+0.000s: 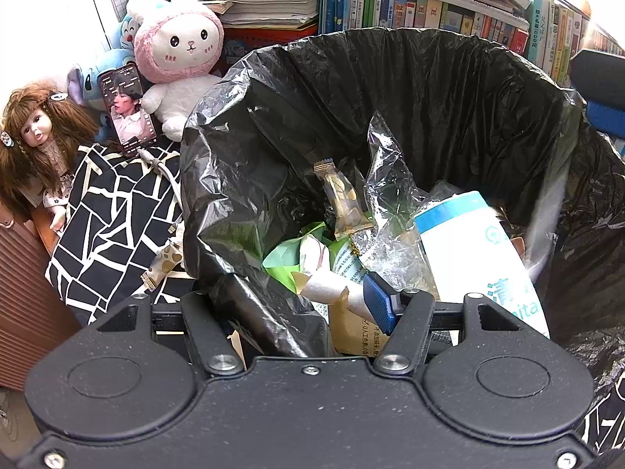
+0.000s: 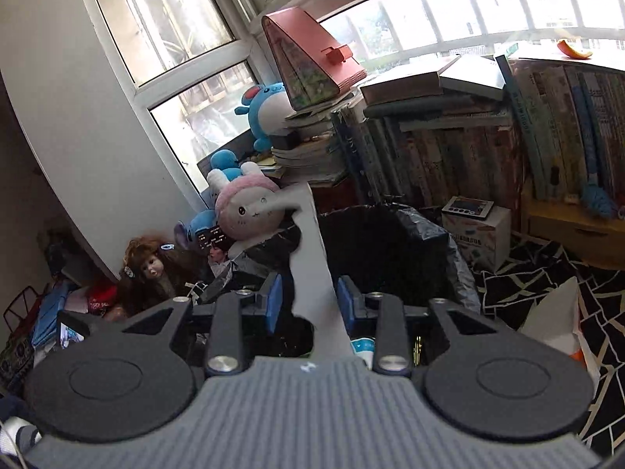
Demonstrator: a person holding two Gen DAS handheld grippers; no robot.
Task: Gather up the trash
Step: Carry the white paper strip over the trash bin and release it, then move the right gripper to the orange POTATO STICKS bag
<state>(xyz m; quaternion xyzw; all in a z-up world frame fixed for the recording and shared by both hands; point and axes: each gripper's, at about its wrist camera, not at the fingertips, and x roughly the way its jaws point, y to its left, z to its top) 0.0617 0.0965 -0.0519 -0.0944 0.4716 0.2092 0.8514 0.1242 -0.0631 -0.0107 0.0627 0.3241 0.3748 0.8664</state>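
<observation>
Nearest me, my right gripper (image 2: 308, 305), fingers apart, frees torn paper (image 2: 312, 269) above the bin (image 2: 429, 226); left gripper (image 1: 297, 312) pinches its liner (image 1: 250, 305) open.

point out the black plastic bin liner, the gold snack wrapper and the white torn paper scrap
black plastic bin liner (image 1: 449, 90), left wrist view, far inner wall
gold snack wrapper (image 1: 343, 203), left wrist view, middle of the packet
white torn paper scrap (image 2: 312, 273), right wrist view, mid strip between the blue pads

Left wrist peers close down into the bin (image 1: 390, 78); right looks across above it (image 2: 390, 242).
</observation>
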